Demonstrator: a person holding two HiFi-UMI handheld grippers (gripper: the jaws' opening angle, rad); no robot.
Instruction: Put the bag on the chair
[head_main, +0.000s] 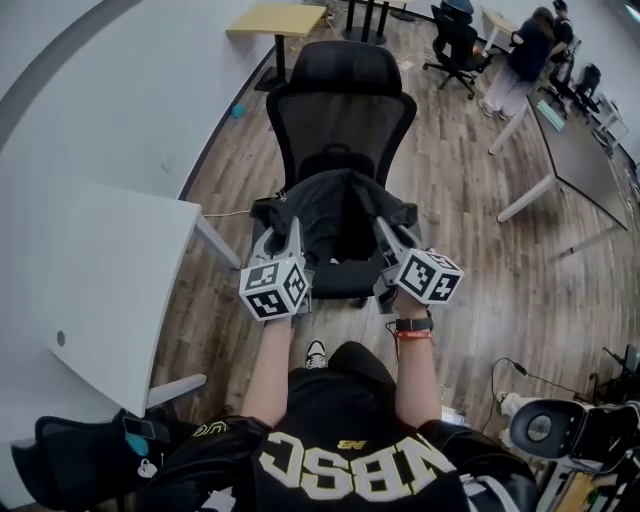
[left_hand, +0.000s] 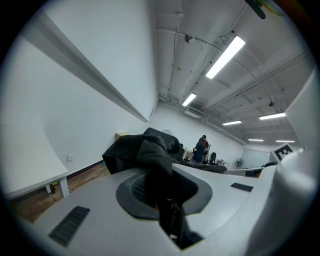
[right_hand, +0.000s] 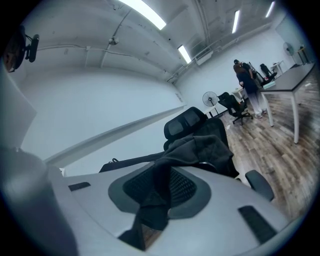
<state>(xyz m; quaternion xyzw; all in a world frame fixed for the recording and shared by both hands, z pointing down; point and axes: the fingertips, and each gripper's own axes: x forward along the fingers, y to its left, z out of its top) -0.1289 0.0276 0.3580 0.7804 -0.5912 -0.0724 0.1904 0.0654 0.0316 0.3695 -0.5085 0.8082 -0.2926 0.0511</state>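
A black bag (head_main: 335, 205) lies slumped on the seat of a black mesh office chair (head_main: 345, 110) in front of me. My left gripper (head_main: 282, 235) is at the bag's left edge and my right gripper (head_main: 392, 238) at its right edge. In the left gripper view the left gripper (left_hand: 167, 200) is shut on a fold of the bag (left_hand: 145, 150). In the right gripper view a strip of the bag (right_hand: 200, 147) runs down between the pads of the right gripper (right_hand: 155, 200), which pinch it. The chair's headrest (right_hand: 185, 125) rises behind the bag.
A white table (head_main: 110, 270) stands close on the left, a wooden table (head_main: 275, 18) behind the chair. A long desk (head_main: 580, 160) is at the right, with people (head_main: 525, 50) and another chair (head_main: 455, 45) at the back right. Cables and a device (head_main: 545, 425) lie lower right.
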